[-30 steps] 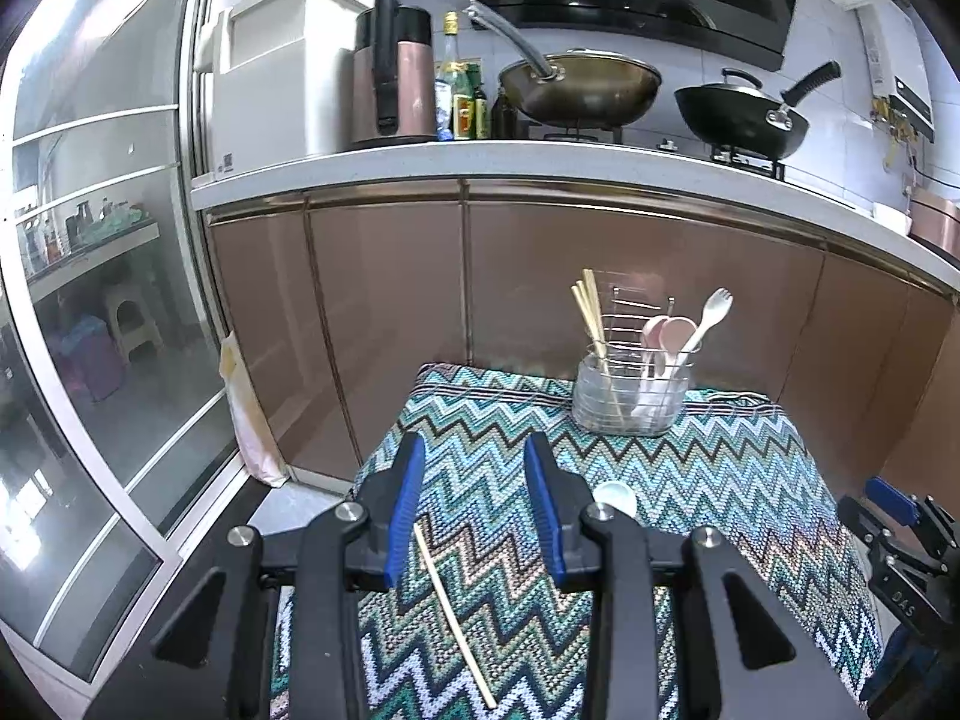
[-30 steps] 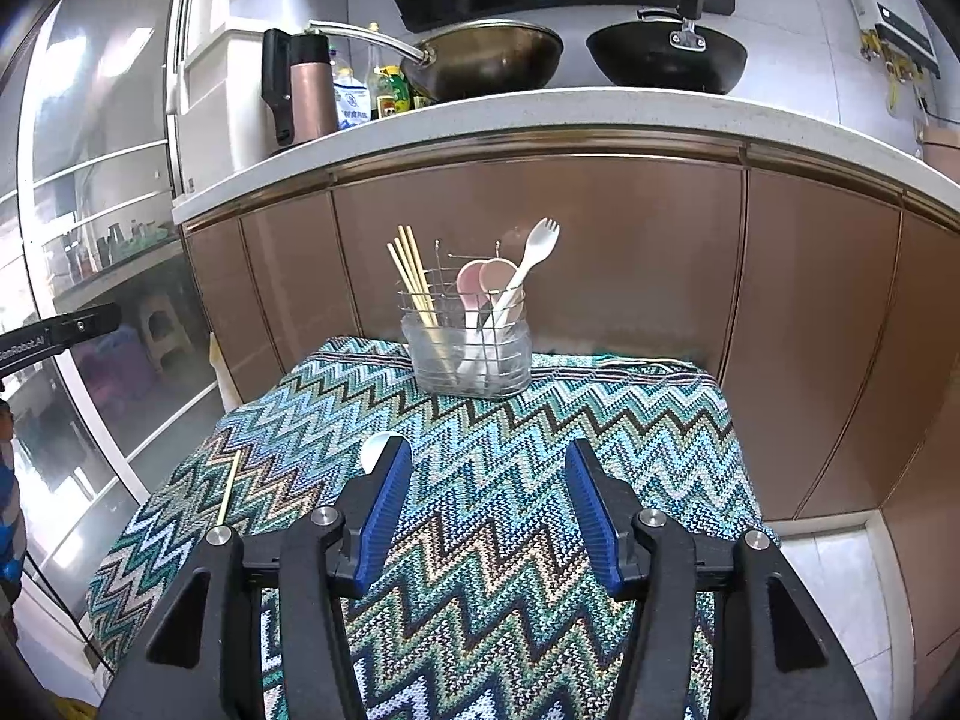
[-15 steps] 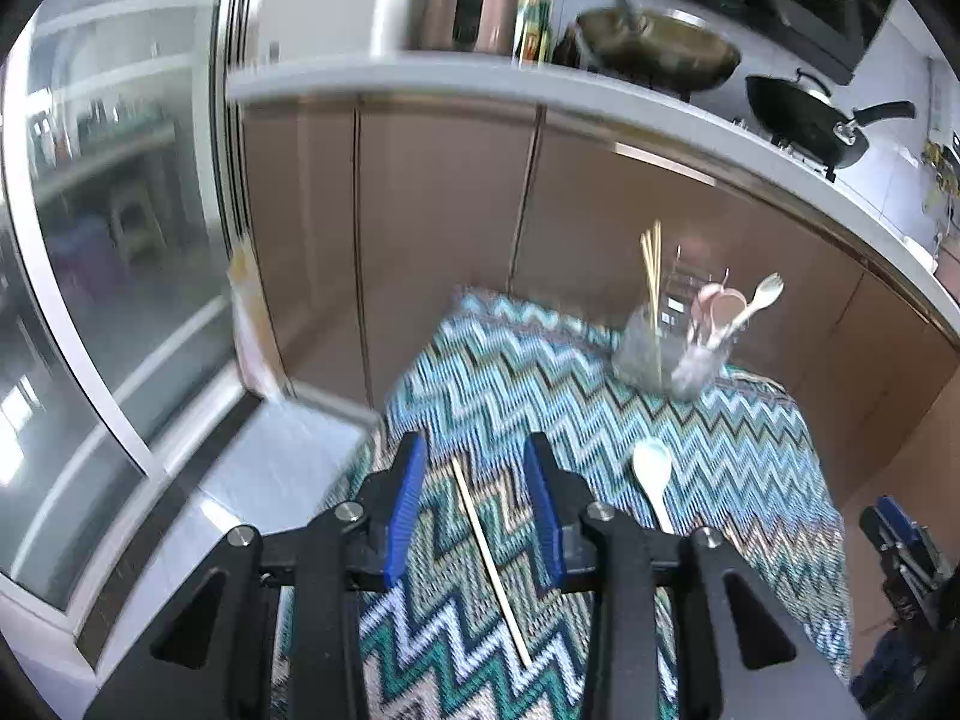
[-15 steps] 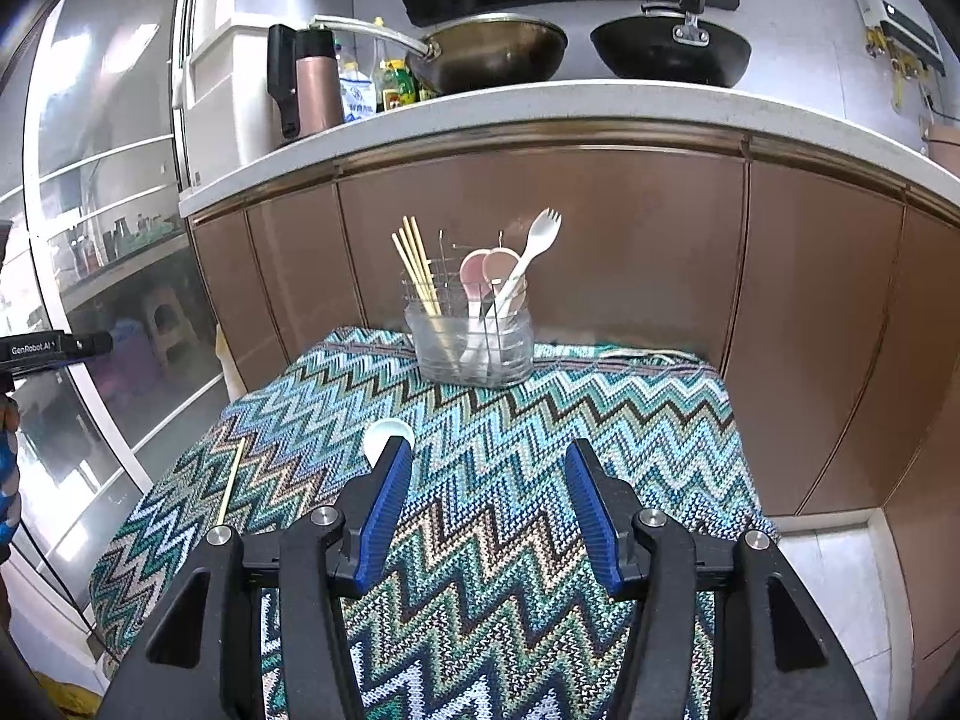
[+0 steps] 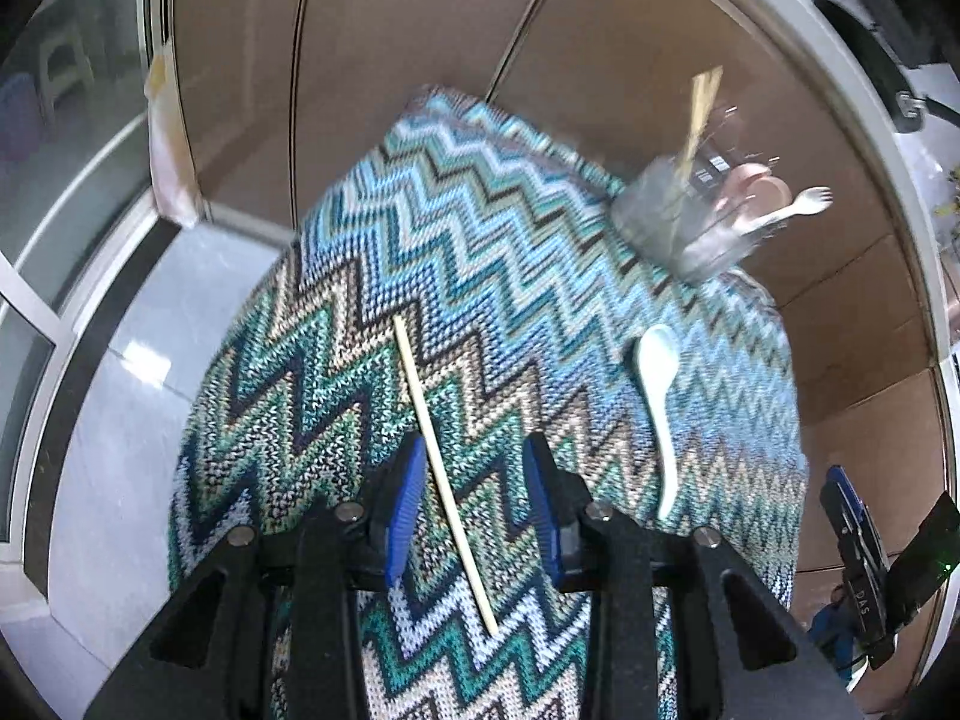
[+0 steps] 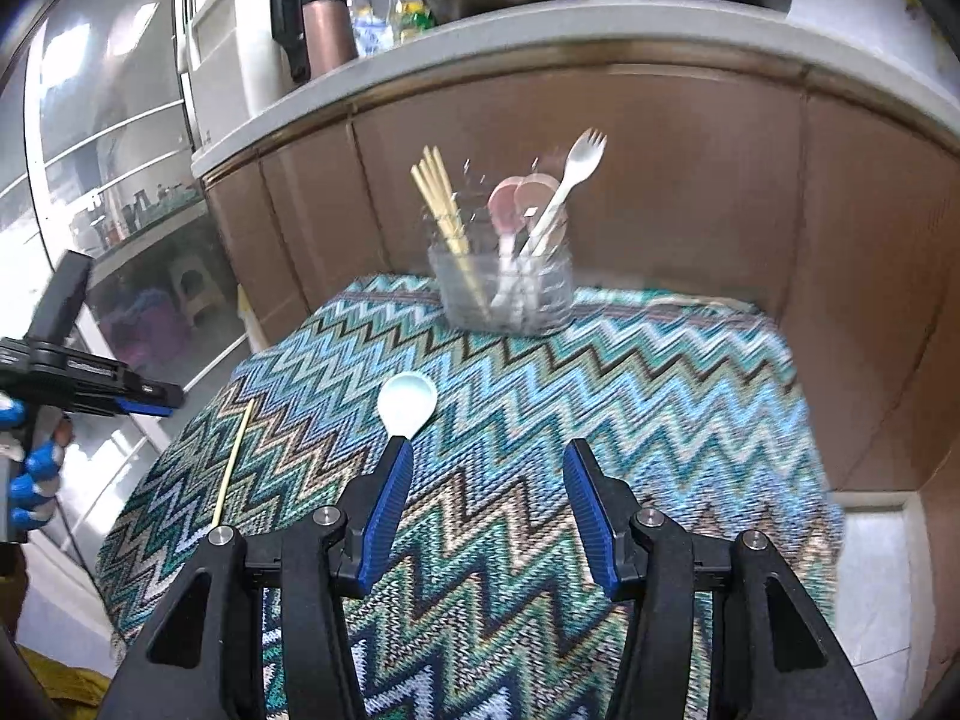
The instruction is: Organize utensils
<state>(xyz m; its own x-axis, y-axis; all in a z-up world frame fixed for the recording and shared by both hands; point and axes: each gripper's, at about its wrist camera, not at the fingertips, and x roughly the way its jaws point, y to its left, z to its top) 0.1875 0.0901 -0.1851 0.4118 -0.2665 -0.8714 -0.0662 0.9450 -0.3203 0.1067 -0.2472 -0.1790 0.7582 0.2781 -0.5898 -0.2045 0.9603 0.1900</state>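
Observation:
A pale wooden chopstick (image 5: 441, 468) lies loose on the zigzag tablecloth (image 5: 480, 252). My left gripper (image 5: 473, 443) points steeply down over it. The stick runs between the blue pads, close to the left one, and neither pad presses on it. A white spoon (image 6: 407, 399) lies on the cloth with its bowl just beyond my right gripper's left fingertip; its handle is hidden behind that finger. The right gripper (image 6: 487, 450) has its jaws closing, with only cloth between them. At the back stands the clear utensil holder (image 6: 504, 288) with chopsticks, pink spoons and a white spork.
Brown cabinet fronts (image 6: 690, 192) rise right behind the table under a white counter with pans, bottles and a flask. Glass sliding doors (image 6: 102, 138) and tiled floor lie to the left. A gloved hand (image 6: 36, 468) holds the left gripper (image 6: 120, 399) over the table's left edge.
The left gripper has tipped down and dropped toward the table, so the chopstick now runs between its fingers. The right gripper has moved closer to the spoon and its jaws have narrowed slightly.

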